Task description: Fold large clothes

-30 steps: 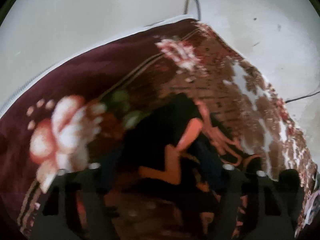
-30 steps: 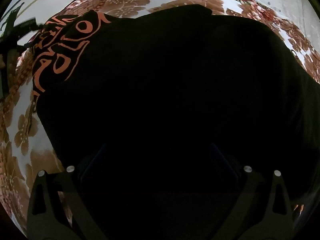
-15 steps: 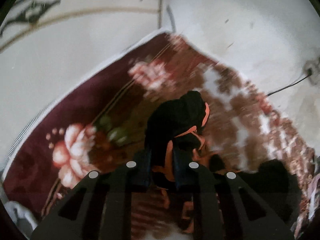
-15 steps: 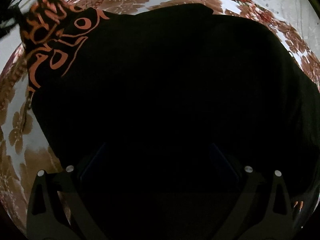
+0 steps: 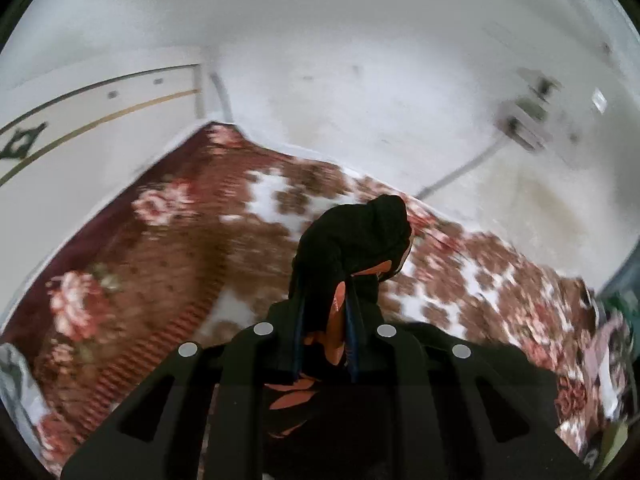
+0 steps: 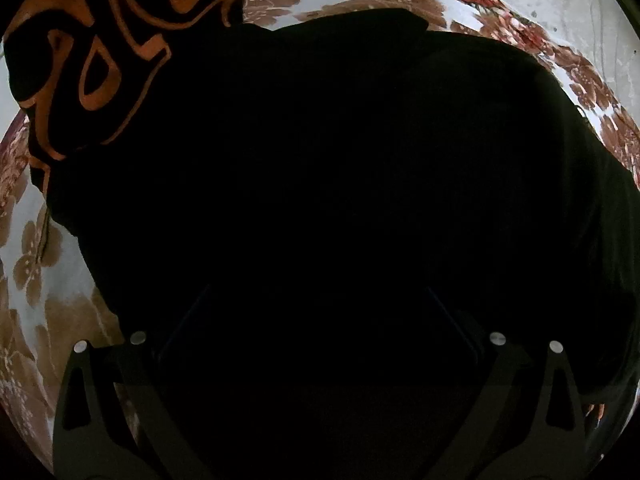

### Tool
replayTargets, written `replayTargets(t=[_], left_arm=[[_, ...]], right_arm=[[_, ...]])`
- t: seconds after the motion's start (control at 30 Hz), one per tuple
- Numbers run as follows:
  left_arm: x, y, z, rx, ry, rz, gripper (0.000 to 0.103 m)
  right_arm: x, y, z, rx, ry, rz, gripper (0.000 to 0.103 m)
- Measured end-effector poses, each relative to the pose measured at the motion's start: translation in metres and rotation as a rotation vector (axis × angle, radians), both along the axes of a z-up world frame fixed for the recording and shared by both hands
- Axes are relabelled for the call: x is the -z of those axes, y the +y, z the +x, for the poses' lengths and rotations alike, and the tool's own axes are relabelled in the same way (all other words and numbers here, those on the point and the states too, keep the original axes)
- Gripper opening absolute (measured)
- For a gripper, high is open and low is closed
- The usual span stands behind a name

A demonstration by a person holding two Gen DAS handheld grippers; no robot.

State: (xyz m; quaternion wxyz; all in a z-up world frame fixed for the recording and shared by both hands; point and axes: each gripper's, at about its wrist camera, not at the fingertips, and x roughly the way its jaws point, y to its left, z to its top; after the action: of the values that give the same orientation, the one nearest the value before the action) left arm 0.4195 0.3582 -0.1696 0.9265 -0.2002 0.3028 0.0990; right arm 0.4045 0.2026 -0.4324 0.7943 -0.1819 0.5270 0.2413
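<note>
Left gripper [image 5: 325, 312] clamps bunched black garment [image 5: 352, 236] above floral blanket [image 5: 168, 264] for folding; right gripper's [image 6: 316, 320] jaws spread wide.

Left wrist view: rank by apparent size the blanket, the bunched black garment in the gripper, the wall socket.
1. Blanket: spans most of the frame's width.
2. Black garment: looks large partly because it is pinched in the left gripper, close to the lens.
3. Wall socket: small, blurred, far off.
</note>
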Motion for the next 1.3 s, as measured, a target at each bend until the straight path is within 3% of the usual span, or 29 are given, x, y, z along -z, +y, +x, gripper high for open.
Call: replayTargets(t=[0.2,0.47,0.9,1.23,1.3], left_arm=[[0.004,-0.076,0.017,0.046,-0.013,-0.011,0.015],[0.033,-0.200,0.053,0.137,0.044,-0.016,0.015],[0.079,-0.395,0.086,0.324,0.171,0.044,0.015],[0.119,-0.496,0.086,0.404,0.322,0.141,0.015],[0.128,-0.519,0.084,0.418,0.333,0.223,0.016]], right_arm=[[0.001,-0.005,-0.002,-0.039,-0.017,0.031,0.099],[-0.006,-0.016,-0.006,-0.084,-0.030,0.070,0.099],[-0.009,-0.061,-0.014,-0.155,0.008,0.148,0.099],[-0.010,-0.093,-0.030,-0.199,0.004,0.188,0.099],[-0.009,-0.098,-0.033,-0.224,0.001,0.193,0.099]])
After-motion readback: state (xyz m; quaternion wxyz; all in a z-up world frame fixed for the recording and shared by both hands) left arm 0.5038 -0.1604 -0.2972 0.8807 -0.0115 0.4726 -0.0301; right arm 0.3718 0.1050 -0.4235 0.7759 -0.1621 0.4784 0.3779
